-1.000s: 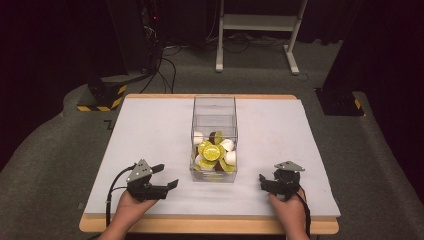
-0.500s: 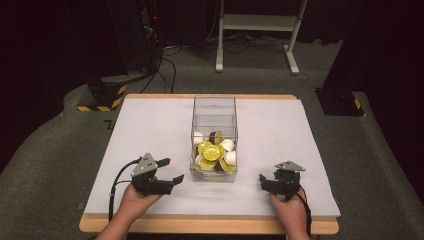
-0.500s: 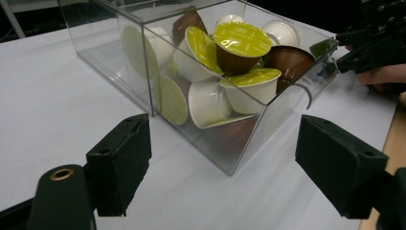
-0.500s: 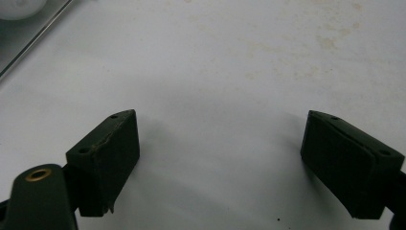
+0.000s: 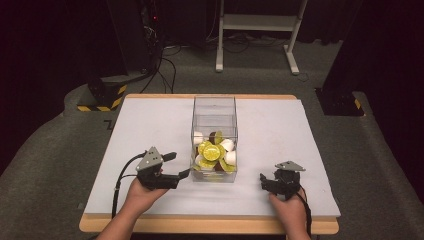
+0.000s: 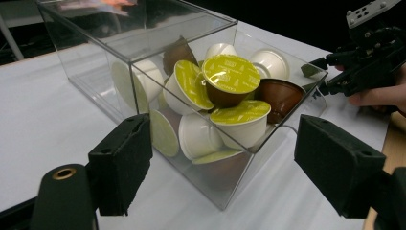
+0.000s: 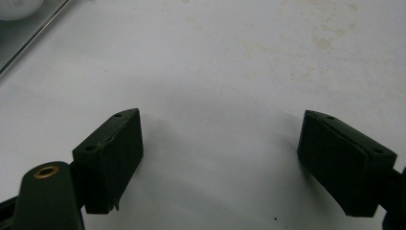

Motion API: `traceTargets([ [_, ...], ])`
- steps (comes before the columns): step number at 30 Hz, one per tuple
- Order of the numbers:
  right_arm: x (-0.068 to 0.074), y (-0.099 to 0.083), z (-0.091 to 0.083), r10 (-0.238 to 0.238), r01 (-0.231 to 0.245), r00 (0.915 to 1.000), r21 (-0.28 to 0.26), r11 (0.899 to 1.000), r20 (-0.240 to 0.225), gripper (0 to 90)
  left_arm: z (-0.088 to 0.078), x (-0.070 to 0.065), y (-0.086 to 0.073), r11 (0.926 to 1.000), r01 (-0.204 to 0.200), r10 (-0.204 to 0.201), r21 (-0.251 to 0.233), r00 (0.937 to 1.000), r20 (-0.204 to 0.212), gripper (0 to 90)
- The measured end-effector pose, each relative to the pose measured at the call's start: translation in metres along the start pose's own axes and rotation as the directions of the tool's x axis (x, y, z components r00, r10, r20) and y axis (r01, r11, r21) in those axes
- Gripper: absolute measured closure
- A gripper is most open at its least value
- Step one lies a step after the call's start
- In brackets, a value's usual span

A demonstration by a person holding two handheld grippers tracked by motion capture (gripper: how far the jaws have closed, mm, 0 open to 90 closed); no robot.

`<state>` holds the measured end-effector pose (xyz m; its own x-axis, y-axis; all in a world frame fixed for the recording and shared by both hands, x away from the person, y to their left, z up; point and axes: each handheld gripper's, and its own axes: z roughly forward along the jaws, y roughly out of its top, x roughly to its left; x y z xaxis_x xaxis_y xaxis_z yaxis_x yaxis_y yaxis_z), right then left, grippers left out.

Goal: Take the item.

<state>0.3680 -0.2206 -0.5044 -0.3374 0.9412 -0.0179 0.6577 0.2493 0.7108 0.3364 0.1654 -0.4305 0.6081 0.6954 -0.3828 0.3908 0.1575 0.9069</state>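
Two grippers are held low over the white table (image 5: 150,125), w/ a clear box (image 5: 214,112) of coffee capsules (image 5: 212,152) standing between them near the table's middle, its long side running away from the person.

Vs. a second ago: the left gripper (image 5: 176,166) has been carried to the right and slightly forward, approx. to the box's near left corner; half a second ago it was a little farther off. The right gripper (image 5: 263,181) is seen in the same spot as before, and the box and capsules are unchanged.

Left hand (image 5: 140,192): wrapped round the gripper body from behind and below, forearm coming in from the bottom edge and angled up to the right. The jaws are pointed right toward the box, one tip just beside its near left corner; touching or not can't be told. In the left gripper view the left gripper (image 6: 225,158) is spread wide, nothing held, the box's near corner seen between the two black pads (image 6: 122,160). Through the wall, yellow-green-lidded, white and brown capsules are piled at the near end; the far end is bare.

Right hand (image 5: 287,212): set near the front edge, well apart from the box on its right, gripper pointed left. In the right gripper view the right gripper (image 7: 220,163) is likewise spread wide and empty, only bare white table between the pads, w/ the box edge at the top left corner.
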Motion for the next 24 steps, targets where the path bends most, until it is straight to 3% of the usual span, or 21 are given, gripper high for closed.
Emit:
traceTargets([
  [10,-0.001,0.001,0.0,-0.004,0.004,1.0,0.002,1.0,-0.001,15.7,0.012,-0.006,0.006,0.9996,-0.021,0.02,0.017,0.9997,0.013,21.1],
  [24,0.0,0.0,0.0,-0.002,0.002,1.0,0.002,1.0,-0.002,15.7,0.03,-0.012,0.014,0.9997,-0.019,0.019,0.017,0.9995,0.026,21.2],
])
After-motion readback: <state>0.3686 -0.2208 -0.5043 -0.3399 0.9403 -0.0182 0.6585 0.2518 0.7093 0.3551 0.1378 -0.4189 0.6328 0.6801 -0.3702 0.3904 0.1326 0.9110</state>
